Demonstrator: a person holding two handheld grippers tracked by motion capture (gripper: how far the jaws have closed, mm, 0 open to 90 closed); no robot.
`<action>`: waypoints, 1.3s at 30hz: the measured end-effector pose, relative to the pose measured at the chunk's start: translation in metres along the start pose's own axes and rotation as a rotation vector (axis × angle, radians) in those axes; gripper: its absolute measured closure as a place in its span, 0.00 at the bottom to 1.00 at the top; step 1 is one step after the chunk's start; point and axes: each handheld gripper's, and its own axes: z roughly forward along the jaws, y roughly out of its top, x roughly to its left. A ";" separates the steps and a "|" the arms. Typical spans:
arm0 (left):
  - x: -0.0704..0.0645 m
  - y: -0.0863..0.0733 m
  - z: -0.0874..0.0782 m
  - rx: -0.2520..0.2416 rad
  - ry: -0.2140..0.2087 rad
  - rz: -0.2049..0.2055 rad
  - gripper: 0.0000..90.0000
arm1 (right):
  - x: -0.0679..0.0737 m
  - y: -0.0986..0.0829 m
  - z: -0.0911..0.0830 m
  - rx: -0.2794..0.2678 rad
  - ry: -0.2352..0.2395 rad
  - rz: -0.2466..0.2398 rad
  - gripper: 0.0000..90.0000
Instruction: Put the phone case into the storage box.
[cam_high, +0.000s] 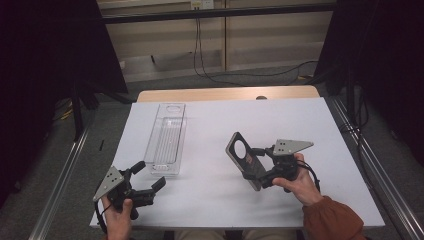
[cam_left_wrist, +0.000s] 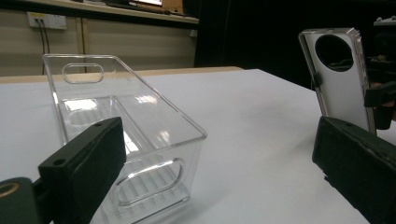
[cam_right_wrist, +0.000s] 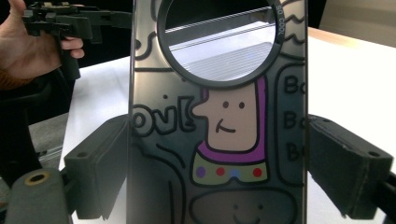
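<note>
A phone case (cam_high: 244, 156) with a round camera hole stands tilted above the white table cover, gripped by its long edges in my right gripper (cam_high: 260, 167). In the right gripper view the case (cam_right_wrist: 219, 116) shows a cartoon print, and both jaws of that gripper (cam_right_wrist: 217, 172) press its sides. My left gripper (cam_high: 149, 174) is open at the front left, just short of a clear plastic bin (cam_high: 167, 140). Its own view looks between the spread jaws of the left gripper (cam_left_wrist: 219, 170) at the bin (cam_left_wrist: 130, 121), which holds nothing, and the case (cam_left_wrist: 338, 88) at far right.
The white cover (cam_high: 225, 120) lies over a wooden table whose far edge (cam_high: 225, 94) shows at the back. Black cables (cam_high: 240, 75) run across the floor behind. Metal rails (cam_high: 370, 165) flank the table. The left hand and gripper (cam_right_wrist: 70, 21) appear beyond the case.
</note>
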 end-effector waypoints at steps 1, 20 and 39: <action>-0.002 0.000 0.001 0.001 -0.014 -0.009 0.03 | 0.001 0.000 0.000 0.001 0.004 -0.003 0.13; -0.025 0.012 0.030 -0.005 -0.212 0.022 0.01 | 0.009 0.001 0.009 0.011 0.079 -0.022 0.13; -0.037 0.031 0.073 0.010 -0.345 0.035 0.02 | 0.011 0.005 0.011 -0.002 0.109 -0.035 0.13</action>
